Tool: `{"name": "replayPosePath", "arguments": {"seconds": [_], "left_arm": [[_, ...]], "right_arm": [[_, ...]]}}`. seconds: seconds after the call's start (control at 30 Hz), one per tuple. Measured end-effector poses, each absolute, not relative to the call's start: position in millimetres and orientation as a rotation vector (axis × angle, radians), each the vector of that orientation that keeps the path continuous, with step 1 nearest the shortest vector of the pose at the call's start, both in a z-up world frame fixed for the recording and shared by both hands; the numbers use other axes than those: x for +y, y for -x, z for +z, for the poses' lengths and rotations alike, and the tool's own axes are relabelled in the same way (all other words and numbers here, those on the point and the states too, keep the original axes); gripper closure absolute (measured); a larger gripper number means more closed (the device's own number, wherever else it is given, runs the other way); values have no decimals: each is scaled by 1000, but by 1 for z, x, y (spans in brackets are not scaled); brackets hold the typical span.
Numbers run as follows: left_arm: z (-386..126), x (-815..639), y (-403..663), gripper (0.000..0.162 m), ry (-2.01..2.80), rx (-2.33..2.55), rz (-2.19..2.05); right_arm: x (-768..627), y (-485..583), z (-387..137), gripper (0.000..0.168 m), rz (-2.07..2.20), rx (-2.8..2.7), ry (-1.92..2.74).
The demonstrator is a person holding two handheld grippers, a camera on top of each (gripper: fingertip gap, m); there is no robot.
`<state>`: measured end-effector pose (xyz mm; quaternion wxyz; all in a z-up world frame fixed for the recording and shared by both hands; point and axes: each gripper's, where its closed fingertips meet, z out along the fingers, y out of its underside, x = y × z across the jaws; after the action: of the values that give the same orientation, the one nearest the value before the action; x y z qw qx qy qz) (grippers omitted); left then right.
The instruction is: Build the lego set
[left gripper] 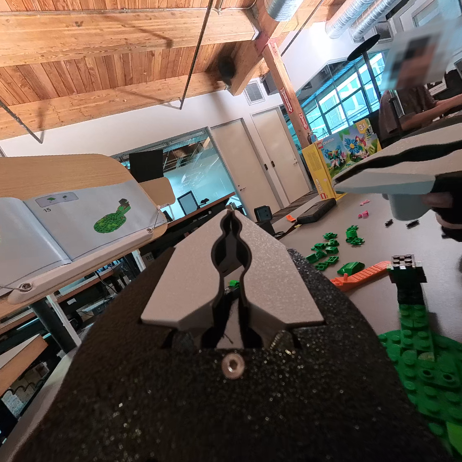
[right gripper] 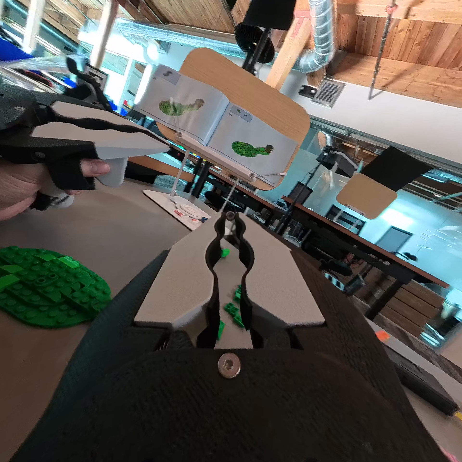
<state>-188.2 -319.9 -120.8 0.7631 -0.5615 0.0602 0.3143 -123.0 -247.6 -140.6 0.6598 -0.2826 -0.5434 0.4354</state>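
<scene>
Both tools are lifted off the grey bench (left gripper: 375, 302) and tipped upward, so we see ceiling beams behind them.

Left tool (left gripper: 231, 212): fingertips meet at the tip, nothing between them; only the wavy gap lower down stays open. It holds nothing.

Right tool (right gripper: 228, 215): same state, tips pressed together, no piece gripped. In the left wrist view it shows from the side at the right edge (left gripper: 336, 183), also closed, with a gloved hand (left gripper: 447, 207) on its handle.

The lego build, a green oval baseplate (right gripper: 47, 290), lies flat on the bench, left of the right tool and well below the left one. In the left wrist view it sits at lower right (left gripper: 425, 375), with a narrow green strip leading to a dark brown stack (left gripper: 407, 272) at its far end.

Loose green pieces (left gripper: 325, 250) are scattered on the bench beyond the build. An orange brick separator (left gripper: 360, 275) lies just beside them, near the dark stack. A few pink pieces (left gripper: 363, 212) and small black pieces (left gripper: 400, 222) lie farther back.

The instruction booklet (right gripper: 220, 125) stands open on a wooden stand (right gripper: 250, 82) at the bench's far side. The set's box (left gripper: 342, 155) stands upright at the far end.
</scene>
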Motion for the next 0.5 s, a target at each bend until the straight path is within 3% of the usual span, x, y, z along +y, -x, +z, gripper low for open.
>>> {"name": "replayPosePath", "arguments": {"seconds": [0.2, 0.33, 0.43, 0.5], "left_arm": [[-116, -323, 182, 162, 1212, 181, 699], [-121, -307, 140, 162, 1261, 278, 299], [-123, -295, 133, 133, 1358, 167, 57], [-123, -292, 127, 126, 1382, 133, -93]], "right_arm": [[-232, 111, -128, 163, 756, -1176, 608], [-254, 104, -123, 163, 560, -1213, 373], [-271, 100, -122, 162, 457, -1234, 216], [-279, 99, -126, 162, 386, -1250, 136]]}}
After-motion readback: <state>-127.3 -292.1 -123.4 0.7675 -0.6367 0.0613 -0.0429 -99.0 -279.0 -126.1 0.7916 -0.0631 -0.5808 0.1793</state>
